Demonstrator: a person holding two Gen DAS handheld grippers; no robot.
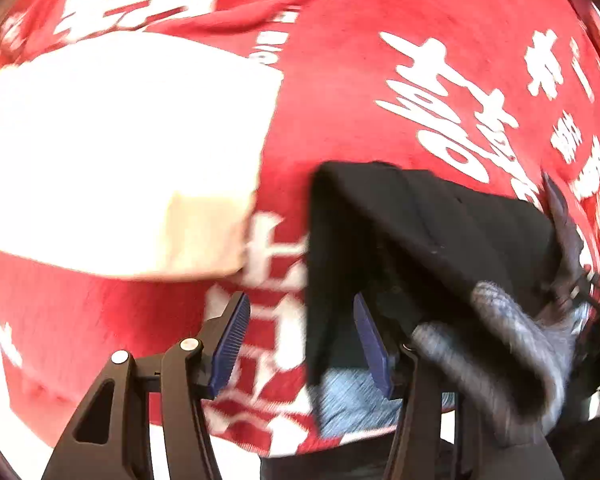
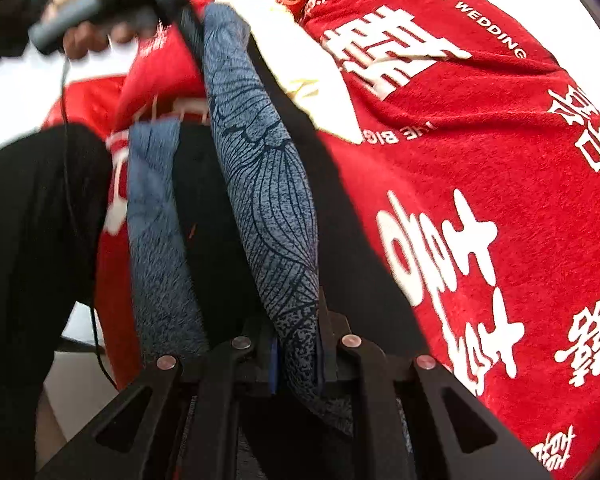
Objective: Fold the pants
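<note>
Overhead, both grippers work above the red cloth, a spread printed with large white characters and the words "HAPPY WEDDING", and everything else is placed against it. Seen through the right wrist camera, the right gripper points forward and a little upward over the cloth's near edge, its two fingers drawn tight together on a twisted band of the pants, blue-grey fabric with a dark leaf-vein print and a black side. That band runs taut from the pinch up and away across the cloth toward the other gripper, which shows blurred at the top left, gripped by a bare hand. A second blue-grey strip hangs beside the band, off the cloth's left edge, next to a black-clad leg. From the left wrist camera, the left gripper looks down on the cloth with its blue ribbed pads spread well apart; the black fold of the pants hangs over the right-hand finger, and whether that finger touches the fabric is lost in motion blur. A pale cream folded item lies on the cloth, left of the black fold and apart from it.
</note>
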